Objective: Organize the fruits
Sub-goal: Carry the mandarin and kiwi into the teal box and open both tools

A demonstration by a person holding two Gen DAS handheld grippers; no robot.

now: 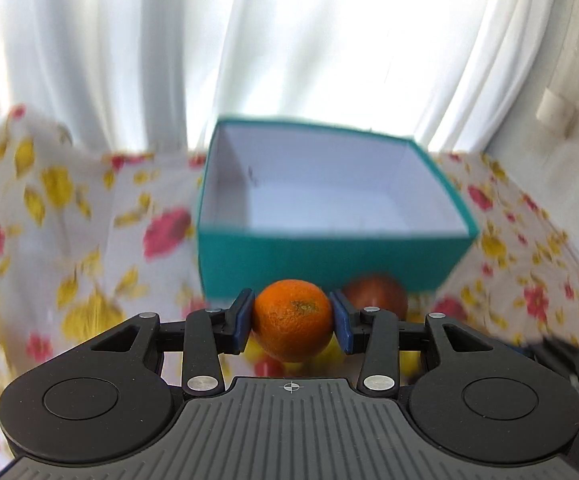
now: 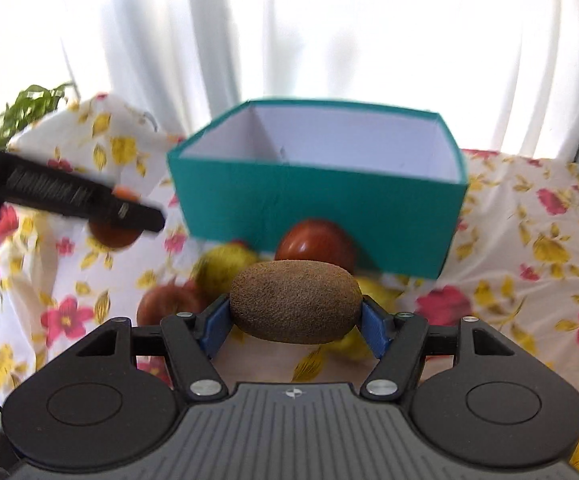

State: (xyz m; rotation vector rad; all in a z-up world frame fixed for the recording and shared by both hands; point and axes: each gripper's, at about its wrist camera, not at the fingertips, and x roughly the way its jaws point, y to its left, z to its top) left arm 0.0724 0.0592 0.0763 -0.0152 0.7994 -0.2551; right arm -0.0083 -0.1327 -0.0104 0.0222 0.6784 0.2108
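Note:
My left gripper (image 1: 292, 314) is shut on a round orange (image 1: 292, 320), its blue pads pressing both sides, and it hangs above the cloth in front of the teal box (image 1: 329, 258). My right gripper (image 2: 295, 312) is shut on a brown kiwi (image 2: 295, 306) held crosswise, also lifted, facing the same teal box (image 2: 317, 200). The box is open on top, white inside, and nothing shows in it. In the right wrist view the left gripper (image 2: 129, 216) shows blurred at the left with the orange (image 2: 113, 236) under it.
Loose fruit lies at the foot of the box: a red apple (image 2: 317, 240), a second red apple (image 2: 165, 304) and yellow fruit (image 2: 221, 268). A flowered cloth (image 2: 529, 240) covers the table. White curtains hang behind, and a green plant (image 2: 29, 108) stands far left.

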